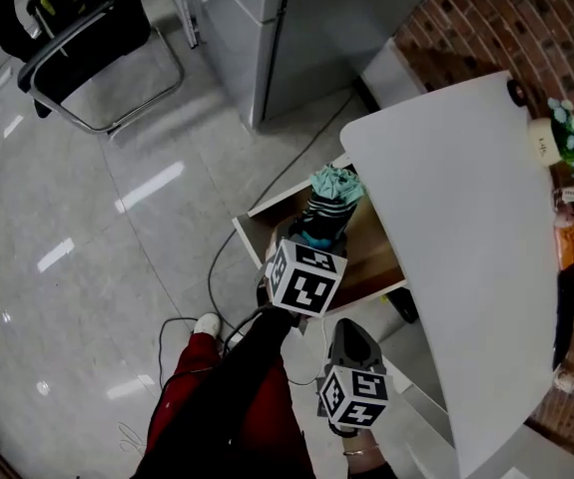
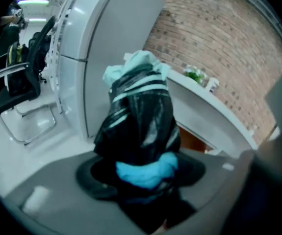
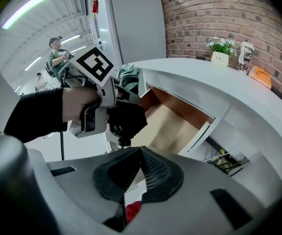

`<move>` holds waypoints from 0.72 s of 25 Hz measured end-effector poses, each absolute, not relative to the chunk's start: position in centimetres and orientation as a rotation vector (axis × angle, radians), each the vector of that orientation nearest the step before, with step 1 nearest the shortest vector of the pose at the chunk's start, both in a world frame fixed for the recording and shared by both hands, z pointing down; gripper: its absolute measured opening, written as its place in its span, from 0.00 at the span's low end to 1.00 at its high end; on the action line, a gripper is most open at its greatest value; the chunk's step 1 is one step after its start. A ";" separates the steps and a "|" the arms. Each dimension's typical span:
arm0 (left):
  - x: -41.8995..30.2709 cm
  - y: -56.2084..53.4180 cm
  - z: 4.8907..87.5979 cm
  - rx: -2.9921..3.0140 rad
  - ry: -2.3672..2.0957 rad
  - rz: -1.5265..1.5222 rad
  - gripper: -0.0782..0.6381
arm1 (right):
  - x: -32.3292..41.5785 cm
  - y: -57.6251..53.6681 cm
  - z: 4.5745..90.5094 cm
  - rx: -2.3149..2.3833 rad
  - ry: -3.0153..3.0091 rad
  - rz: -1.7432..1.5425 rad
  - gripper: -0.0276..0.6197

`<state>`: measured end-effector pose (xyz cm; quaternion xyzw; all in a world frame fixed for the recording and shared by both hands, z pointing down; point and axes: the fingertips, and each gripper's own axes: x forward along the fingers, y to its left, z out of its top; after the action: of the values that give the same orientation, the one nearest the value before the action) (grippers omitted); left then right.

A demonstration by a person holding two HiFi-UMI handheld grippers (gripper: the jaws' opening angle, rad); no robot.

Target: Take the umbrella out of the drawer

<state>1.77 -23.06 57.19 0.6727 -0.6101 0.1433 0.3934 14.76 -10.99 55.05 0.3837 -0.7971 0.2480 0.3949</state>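
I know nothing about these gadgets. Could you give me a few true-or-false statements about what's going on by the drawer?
1. The left gripper is holding the folded umbrella. True.
2. The drawer is pushed shut. False: it stands pulled open under the white table.
3. The right gripper is gripping the umbrella too. False: its jaws are together on nothing, and it is apart from the umbrella.
4. The wall behind the table is brick. True.
5. The umbrella is bright red. False: it is black with pale green stripes and a blue strap.
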 end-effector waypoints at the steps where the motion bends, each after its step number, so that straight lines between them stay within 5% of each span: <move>1: 1.3 -23.1 56.5 1.713 -1.556 0.361 0.51 | 14.4 -11.0 54.8 0.975 -2.027 0.626 0.05; 18: -5.0 -20.2 48.9 1.758 -1.631 0.354 0.51 | 9.8 -10.0 50.0 1.012 -2.108 0.587 0.05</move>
<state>-5.01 -20.24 48.94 0.6790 -0.6301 0.1367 0.3511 9.77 -9.96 50.04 0.3922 -0.8166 0.2273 0.3573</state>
